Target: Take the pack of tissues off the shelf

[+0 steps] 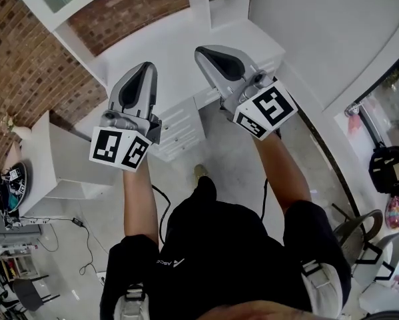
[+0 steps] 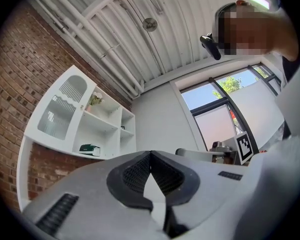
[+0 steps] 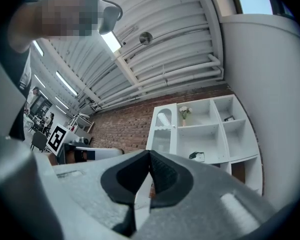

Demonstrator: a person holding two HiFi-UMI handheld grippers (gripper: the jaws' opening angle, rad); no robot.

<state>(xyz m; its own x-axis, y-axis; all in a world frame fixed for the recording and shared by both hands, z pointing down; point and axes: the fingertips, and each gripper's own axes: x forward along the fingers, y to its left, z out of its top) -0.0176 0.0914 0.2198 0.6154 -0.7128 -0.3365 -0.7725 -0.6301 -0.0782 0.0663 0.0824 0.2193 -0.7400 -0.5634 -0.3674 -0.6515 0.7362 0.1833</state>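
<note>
The pack of tissues [image 2: 91, 149], green and white, lies on a lower board of the white wall shelf [image 2: 107, 126], far ahead of my left gripper [image 2: 151, 154]. That gripper's jaws meet at their tips with nothing between them. The right gripper view shows the same pack of tissues [image 3: 197, 156] in a lower compartment of the shelf [image 3: 205, 129], well beyond my right gripper [image 3: 150, 154], which is shut and empty. In the head view the left gripper [image 1: 146, 66] and right gripper [image 1: 201, 49] are held side by side in front of the person, pointing at the white unit [image 1: 179, 42]. The pack is hidden there.
A vase with flowers [image 3: 184, 115] stands on an upper shelf board, and a glass-fronted cupboard [image 2: 59, 111] is beside it. A white drawer block [image 1: 180, 128] stands below the grippers. A brick wall [image 1: 26, 65] is at the left, and chairs [image 1: 359, 235] are at the lower right.
</note>
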